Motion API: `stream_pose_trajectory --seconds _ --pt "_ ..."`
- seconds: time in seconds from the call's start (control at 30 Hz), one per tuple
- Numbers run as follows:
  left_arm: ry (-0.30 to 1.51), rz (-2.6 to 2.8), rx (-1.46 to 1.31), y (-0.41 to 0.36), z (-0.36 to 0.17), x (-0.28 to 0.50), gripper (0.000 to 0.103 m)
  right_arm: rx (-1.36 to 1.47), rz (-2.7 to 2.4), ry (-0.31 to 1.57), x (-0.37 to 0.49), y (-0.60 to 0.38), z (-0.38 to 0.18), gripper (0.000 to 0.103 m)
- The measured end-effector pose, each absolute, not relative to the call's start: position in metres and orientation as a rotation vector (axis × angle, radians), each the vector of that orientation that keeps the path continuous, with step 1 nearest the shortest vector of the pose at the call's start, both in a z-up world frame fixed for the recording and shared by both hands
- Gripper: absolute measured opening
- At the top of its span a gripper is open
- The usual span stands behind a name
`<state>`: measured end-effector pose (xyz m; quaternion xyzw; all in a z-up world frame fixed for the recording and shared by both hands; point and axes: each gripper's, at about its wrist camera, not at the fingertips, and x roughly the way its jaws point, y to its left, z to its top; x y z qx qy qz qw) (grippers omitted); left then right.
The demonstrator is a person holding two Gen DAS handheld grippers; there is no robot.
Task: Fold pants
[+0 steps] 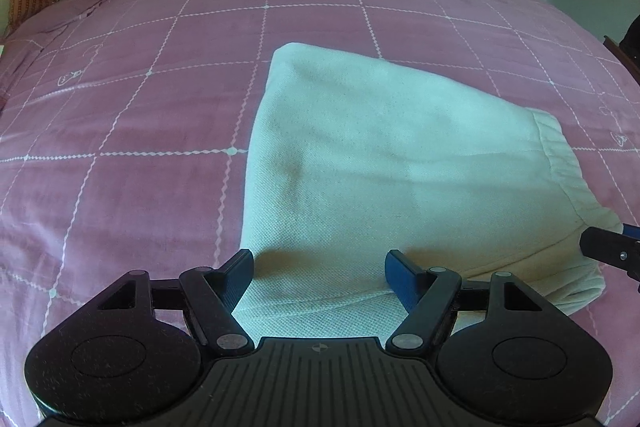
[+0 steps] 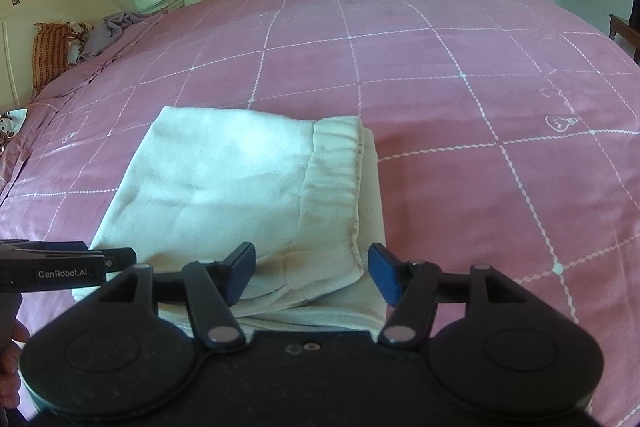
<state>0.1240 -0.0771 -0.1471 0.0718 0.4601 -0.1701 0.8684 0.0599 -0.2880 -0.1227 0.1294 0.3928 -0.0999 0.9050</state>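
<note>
Bed (image 1: 120, 131): we see a pink quilt, white grid stitching
Pants (image 1: 380, 163): cream knit, folded into a thick pad, lying on the bed just ahead of both tongs; waistband at our right
Left gripper (image 1: 319, 277): jaws wide, holding nothing, over the near edge
Right gripper (image 2: 311, 273): jaws apart, holding nothing, nearer the waistband
</note>
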Motion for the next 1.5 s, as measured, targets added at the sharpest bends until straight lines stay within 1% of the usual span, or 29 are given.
stream_pose_trajectory --seconds 0.1,0.2,0.3,0.37,0.57,0.63,0.7,0.77,0.87,0.93,0.97,1.0,1.03,1.07,1.13,1.2,1.23,1.27,1.3,1.33,1.37,1.47,1.5 --pt "0.978 -0.344 0.145 -0.075 -0.154 0.133 0.072 0.269 -0.204 0.822 0.064 -0.288 -0.127 0.066" --pt "0.989 -0.347 0.133 -0.073 -0.160 0.142 0.072 0.276 -0.208 0.835 0.070 -0.291 -0.132 0.069" --pt "0.994 -0.360 0.126 -0.074 -0.165 0.149 0.072 0.285 -0.217 0.851 0.077 -0.297 -0.138 0.073" --pt "0.997 -0.372 0.112 -0.073 -0.167 0.153 0.072 0.307 -0.220 0.863 0.080 -0.302 -0.143 0.080" --pt "1.015 -0.426 0.027 -0.062 -0.175 0.163 0.072 0.406 -0.210 0.884 0.086 -0.316 -0.155 0.087" --pt "1.022 -0.454 0.007 -0.056 -0.179 0.168 0.073 0.449 -0.200 0.892 0.087 -0.323 -0.159 0.088" --pt "1.046 -0.479 -0.026 -0.048 -0.184 0.173 0.077 0.491 -0.178 0.903 0.088 -0.330 -0.162 0.088" --pt "1.071 -0.485 -0.059 -0.043 -0.188 0.178 0.085 0.534 -0.155 0.921 0.090 -0.336 -0.168 0.091" --pt "1.073 -0.518 -0.058 -0.043 -0.194 0.180 0.086 0.588 -0.115 0.938 0.093 -0.345 -0.175 0.094" --pt "1.081 -0.545 -0.083 -0.042 -0.198 0.184 0.086 0.592 -0.086 0.948 0.096 -0.347 -0.177 0.094" --pt "1.089 -0.558 -0.101 -0.041 -0.198 0.186 0.084 0.591 -0.070 0.954 0.098 -0.347 -0.178 0.090" --pt "1.097 -0.576 -0.123 -0.040 -0.198 0.186 0.078 0.598 -0.054 0.956 0.099 -0.348 -0.179 0.084" --pt "1.102 -0.576 -0.146 -0.038 -0.197 0.186 0.072 0.635 -0.032 0.955 0.100 -0.350 -0.179 0.074" --pt "1.105 -0.581 -0.179 -0.036 -0.196 0.186 0.062 0.667 -0.020 0.956 0.100 -0.352 -0.180 0.069" --pt "1.104 -0.584 -0.246 -0.025 -0.197 0.187 0.054 0.701 0.011 0.951 0.099 -0.355 -0.178 0.062" --pt "1.121 -0.589 -0.278 -0.021 -0.204 0.191 0.054 0.722 0.028 0.947 0.098 -0.360 -0.180 0.062" --pt "1.123 -0.589 -0.271 -0.024 -0.207 0.193 0.054 0.716 0.032 0.950 0.099 -0.360 -0.183 0.065" --pt "1.119 -0.589 -0.258 -0.027 -0.207 0.195 0.054 0.718 0.038 0.953 0.102 -0.360 -0.186 0.071" --pt "1.114 -0.591 -0.248 -0.031 -0.208 0.195 0.055 0.730 0.044 0.949 0.105 -0.360 -0.188 0.073" --pt "1.113 -0.589 -0.254 -0.033 -0.209 0.196 0.056 0.737 0.049 0.942 0.107 -0.360 -0.189 0.078" --pt "1.117 -0.578 -0.270 -0.034 -0.209 0.197 0.056 0.731 0.054 0.935 0.110 -0.359 -0.191 0.081" --pt "1.114 -0.562 -0.263 -0.038 -0.202 0.187 0.055 0.679 0.052 0.928 0.118 -0.350 -0.191 0.080" --pt "1.112 -0.559 -0.259 -0.038 -0.198 0.184 0.054 0.662 0.046 0.936 0.118 -0.347 -0.189 0.077"
